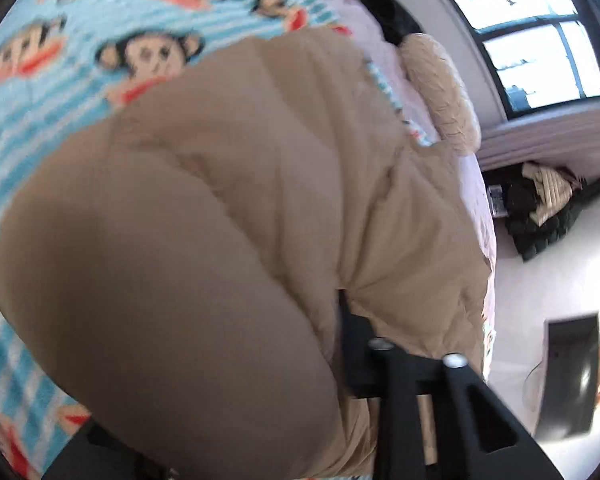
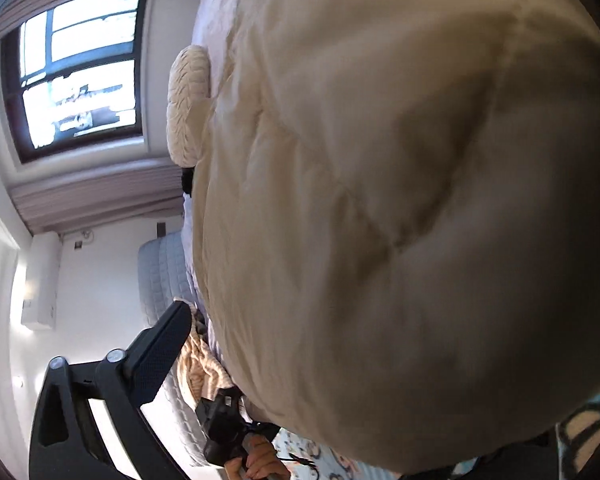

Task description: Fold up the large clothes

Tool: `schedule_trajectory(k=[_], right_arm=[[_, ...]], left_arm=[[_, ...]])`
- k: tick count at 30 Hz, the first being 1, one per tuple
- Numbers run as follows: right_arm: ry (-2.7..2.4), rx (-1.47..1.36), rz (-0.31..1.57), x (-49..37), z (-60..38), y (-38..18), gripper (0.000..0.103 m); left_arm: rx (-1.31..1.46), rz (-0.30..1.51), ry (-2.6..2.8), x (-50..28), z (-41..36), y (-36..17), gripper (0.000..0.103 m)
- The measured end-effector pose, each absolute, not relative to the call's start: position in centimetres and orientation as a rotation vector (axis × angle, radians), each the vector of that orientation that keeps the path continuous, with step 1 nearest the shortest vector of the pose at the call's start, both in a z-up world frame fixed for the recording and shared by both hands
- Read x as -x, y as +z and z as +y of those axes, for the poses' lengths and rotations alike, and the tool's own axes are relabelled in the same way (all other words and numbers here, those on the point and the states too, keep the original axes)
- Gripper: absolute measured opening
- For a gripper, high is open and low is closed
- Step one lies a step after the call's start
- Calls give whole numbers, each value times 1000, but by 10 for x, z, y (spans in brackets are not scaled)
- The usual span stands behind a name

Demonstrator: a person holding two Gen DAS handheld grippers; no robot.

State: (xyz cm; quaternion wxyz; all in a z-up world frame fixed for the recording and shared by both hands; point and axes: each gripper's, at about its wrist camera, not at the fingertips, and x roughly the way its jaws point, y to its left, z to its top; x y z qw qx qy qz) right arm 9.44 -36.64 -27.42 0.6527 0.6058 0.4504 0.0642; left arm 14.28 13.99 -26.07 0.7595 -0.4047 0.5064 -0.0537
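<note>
puffy tan jacket (image 1: 228, 184) lies on the monkey blanket (image 1: 60, 92). left gripper (image 1: 380, 344) pinches its edge; right gripper (image 2: 168, 344), half-open beside it, holds nothing, so a one-sided lift could spill the fold.

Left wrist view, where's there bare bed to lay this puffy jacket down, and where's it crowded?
Free: the monkey-print blanket, open up and left of the tan jacket. Crowded: the bed's far edge, where a cream quilted cushion and dark clothing sit beside the jacket. The left gripper is pinched on the jacket's hem, and the jacket covers everything beneath it.
</note>
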Motion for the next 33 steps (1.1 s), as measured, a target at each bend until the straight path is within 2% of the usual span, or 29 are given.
schedule_trajectory(k=[1,3,6,15,24,25,27,28,33], right_arm=[[141,-1384,1036,-91,-369,-277,39],[163,-1404,1020,-84,-372,-277,28],[196,-1400,1006,-76,-374,-269,23],[257,-1378,1033,-13,-374,-244,23],[197,-1423,1053,114,-363,-249,23],[186,-1423,1056,122,-361,-251,25],[128,-1421,1084,138,-359,-260,33],[102,-1419,1097,142,-359,-261,40],[6,-1344,1141,159,-357,-237,48]], left_arm=[[834,1092,-124,-141,137,-251,21],[760,1069,-138,-137,131,-234,20],[679,1036,-156,-124,126,-209,20],[625,1081,-233,-38,138,-185,20],[681,1260,-278,74,169,-209,21],[683,1279,-270,77,174,-215,23],[658,1321,-226,87,182,-221,36],[630,1330,-207,92,187,-220,37],[491,1335,-161,114,211,-190,38]])
